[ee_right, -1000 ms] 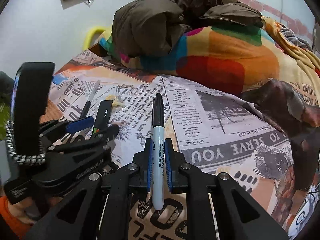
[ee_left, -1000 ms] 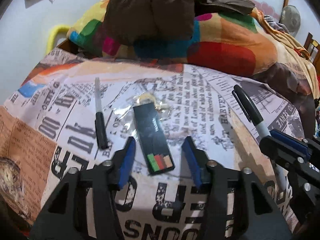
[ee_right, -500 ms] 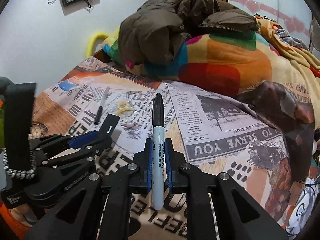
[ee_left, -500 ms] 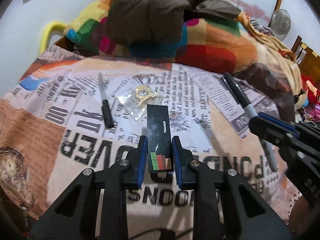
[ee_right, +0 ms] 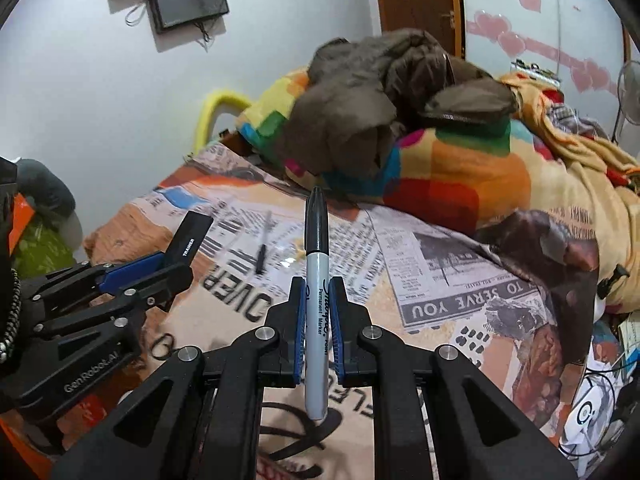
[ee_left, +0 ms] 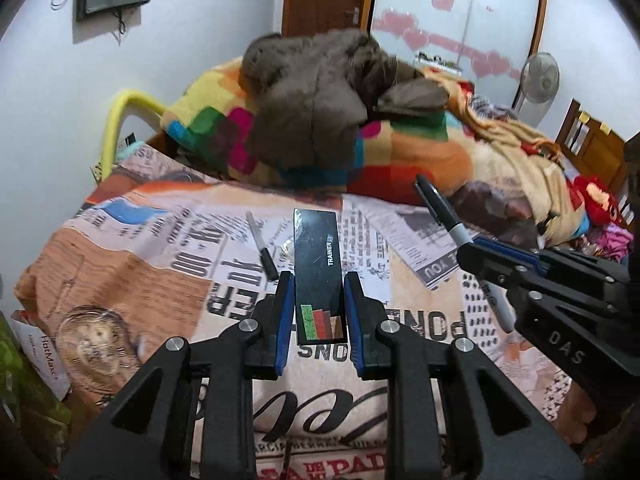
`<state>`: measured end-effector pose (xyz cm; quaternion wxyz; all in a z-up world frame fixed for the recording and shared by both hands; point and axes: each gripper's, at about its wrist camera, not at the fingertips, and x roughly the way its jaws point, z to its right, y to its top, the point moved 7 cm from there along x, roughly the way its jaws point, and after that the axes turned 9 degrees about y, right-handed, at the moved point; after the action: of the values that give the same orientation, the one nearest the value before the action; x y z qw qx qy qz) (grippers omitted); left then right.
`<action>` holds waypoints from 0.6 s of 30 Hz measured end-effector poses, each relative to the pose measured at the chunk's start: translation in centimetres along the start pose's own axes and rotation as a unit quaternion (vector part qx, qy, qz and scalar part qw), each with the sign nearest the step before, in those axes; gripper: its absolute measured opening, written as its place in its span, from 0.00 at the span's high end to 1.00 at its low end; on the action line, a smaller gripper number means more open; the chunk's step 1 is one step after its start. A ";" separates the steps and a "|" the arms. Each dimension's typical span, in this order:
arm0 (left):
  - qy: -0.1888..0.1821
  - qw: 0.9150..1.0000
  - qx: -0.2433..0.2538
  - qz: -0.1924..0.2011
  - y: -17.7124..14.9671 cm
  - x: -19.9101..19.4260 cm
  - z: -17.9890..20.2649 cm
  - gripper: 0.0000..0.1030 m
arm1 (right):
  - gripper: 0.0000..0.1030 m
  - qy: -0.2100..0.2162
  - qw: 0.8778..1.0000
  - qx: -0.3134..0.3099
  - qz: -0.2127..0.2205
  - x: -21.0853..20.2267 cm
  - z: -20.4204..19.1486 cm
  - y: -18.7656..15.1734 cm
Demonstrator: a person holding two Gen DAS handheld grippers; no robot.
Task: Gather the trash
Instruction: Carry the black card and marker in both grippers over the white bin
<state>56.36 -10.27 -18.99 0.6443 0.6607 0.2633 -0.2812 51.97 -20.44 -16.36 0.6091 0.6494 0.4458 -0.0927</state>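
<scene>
- Since a second ago the left claw (ee_left: 314, 312) has closed on the black card (ee_left: 318, 272) and lifted it off the bed (ee_left: 132, 276); the right claw (ee_right: 318, 320) has risen too, with the marker (ee_right: 317, 300) in its grip as before.
- Left claw: its blue pads press both long edges of the card, which stands lengthwise between them with its green, red and brown stripes at the near end and the word "TRAINER" along one side.
- Right claw: nearly pressed together, pinching the grey barrel of the marker, whose black cap points away from the camera and whose back end sticks out behind the pads.
- On the newspaper-print bed cover, a slim pen (ee_left: 262, 246) with a black end lies toward the left edge of the bed, well below both claws.
- Just beside the pen, a small clear wrapper (ee_left: 289, 246) shows at the card's left edge, mostly hidden behind it.
- At the head end of the bed, a brown jacket (ee_left: 316, 96) sits heaped on a many-coloured blanket (ee_left: 420, 152).
</scene>
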 end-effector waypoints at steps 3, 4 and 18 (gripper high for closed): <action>-0.003 1.000 -0.008 0.014 0.3 -2.3 -1.2 0.77 | 0.90 0.005 1.000 -0.012 0.011 -1.3 -2.0 0.6; -0.004 1.000 -0.011 0.021 0.3 -3.4 -1.7 0.77 | 0.90 0.007 1.000 -0.015 0.013 -1.6 -2.6 0.7; 0.018 0.996 -0.055 0.070 -1.5 -12.8 -10.2 0.77 | 0.90 0.062 0.995 -0.070 0.033 -4.1 -13.9 1.5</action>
<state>46.63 0.12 -10.88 0.6925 0.6464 0.2431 -0.2084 44.74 -10.04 -9.22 0.6270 0.6243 0.4661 -0.0008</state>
